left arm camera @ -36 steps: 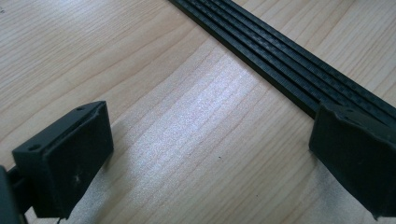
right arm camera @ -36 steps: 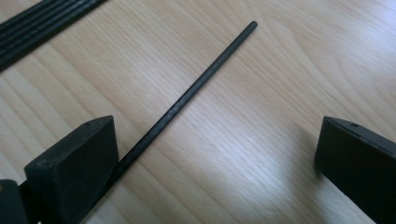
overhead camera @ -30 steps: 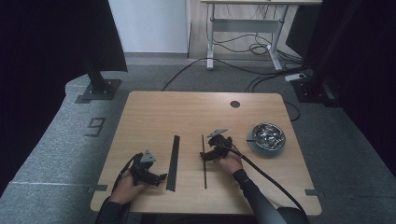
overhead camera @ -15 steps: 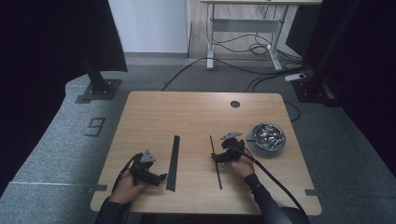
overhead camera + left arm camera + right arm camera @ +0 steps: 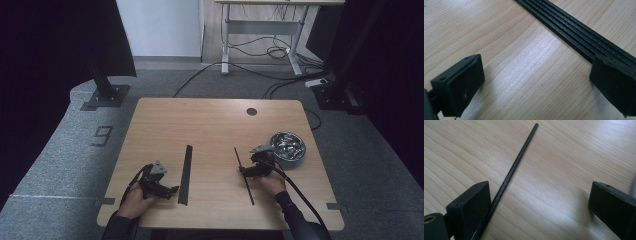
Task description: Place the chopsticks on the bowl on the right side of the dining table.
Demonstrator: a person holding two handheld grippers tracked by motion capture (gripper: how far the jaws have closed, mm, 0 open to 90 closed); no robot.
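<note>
A thin black rod point(image 5: 244, 175) lies on the wooden table point(image 5: 215, 120), slightly slanted, right of centre. My right gripper point(image 5: 245, 171) sits over its middle. In the right gripper view the rod point(image 5: 516, 162) runs along the inner face of the left jaw, and the right gripper point(image 5: 541, 207) is open wide. A flat black ribbed strip point(image 5: 185, 174) lies left of centre. My left gripper point(image 5: 167, 190) rests just left of the strip's near end. It is open point(image 5: 544, 82), with bare wood between the jaws and the strip point(image 5: 574, 32) passing by the right jaw.
A metal bowl point(image 5: 287, 145) holding small shiny parts stands just right of the right gripper. A round cable hole point(image 5: 251, 111) is near the table's far edge. Cables trail from both grippers toward the near edge.
The right gripper and the thin rod have shifted to the right, toward the bowl, and the rod now lies more slanted. The left gripper and the strip have stayed put.
</note>
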